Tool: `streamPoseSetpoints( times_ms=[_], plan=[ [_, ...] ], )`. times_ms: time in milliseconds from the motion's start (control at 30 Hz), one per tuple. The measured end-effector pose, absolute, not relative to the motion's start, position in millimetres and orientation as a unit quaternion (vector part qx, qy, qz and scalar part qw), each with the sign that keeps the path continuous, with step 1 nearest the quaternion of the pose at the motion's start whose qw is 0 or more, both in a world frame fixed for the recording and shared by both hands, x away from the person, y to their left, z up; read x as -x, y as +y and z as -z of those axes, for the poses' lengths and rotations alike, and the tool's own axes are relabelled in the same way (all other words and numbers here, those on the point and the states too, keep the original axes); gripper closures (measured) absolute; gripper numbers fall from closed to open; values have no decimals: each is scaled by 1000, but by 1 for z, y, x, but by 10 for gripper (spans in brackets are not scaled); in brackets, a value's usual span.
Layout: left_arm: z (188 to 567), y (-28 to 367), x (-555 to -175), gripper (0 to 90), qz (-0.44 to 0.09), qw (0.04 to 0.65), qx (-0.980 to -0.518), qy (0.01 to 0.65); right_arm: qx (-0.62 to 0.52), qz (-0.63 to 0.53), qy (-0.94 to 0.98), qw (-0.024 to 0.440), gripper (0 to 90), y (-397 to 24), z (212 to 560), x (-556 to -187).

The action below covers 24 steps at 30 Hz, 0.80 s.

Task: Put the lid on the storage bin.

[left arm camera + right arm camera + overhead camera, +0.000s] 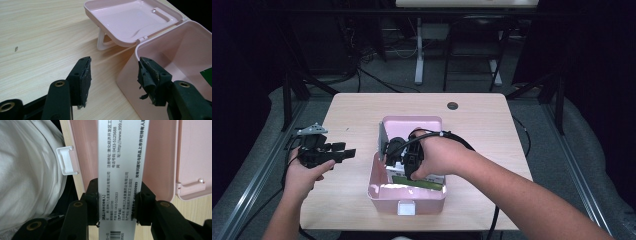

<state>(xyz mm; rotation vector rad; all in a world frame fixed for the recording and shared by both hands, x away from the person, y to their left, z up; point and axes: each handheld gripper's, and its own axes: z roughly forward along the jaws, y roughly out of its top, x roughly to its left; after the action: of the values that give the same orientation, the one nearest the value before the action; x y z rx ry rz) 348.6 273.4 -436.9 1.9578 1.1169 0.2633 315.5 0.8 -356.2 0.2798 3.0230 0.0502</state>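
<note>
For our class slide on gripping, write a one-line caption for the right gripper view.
Right gripper jaws clamp a white printed carton above the open pink box.

Your table (492, 130) is a pale wood-grain top. Well beyond your right gripper (117, 195), near the table's far edge, sits a round dark cable hole (452, 105). Ahead of your left gripper (113, 75) and off to the left of its jaws, a small grey speck (16, 48) lies on the wood. Far past both tools, on the grey floor (437, 85), you have the white leg (418, 55) of another desk and loose black cables (377, 80). A dark metal frame (287, 95) rises beyond your left gripper, just off the table's edge.
</note>
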Motion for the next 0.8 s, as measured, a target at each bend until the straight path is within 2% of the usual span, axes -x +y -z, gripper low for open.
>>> streamPoseSetpoints(
  times_ms=[800],
  plan=[
    [436,276,-348,442,-113,421,-780,448,-83,-11,996,41,614,2,376,-312]
  ],
)
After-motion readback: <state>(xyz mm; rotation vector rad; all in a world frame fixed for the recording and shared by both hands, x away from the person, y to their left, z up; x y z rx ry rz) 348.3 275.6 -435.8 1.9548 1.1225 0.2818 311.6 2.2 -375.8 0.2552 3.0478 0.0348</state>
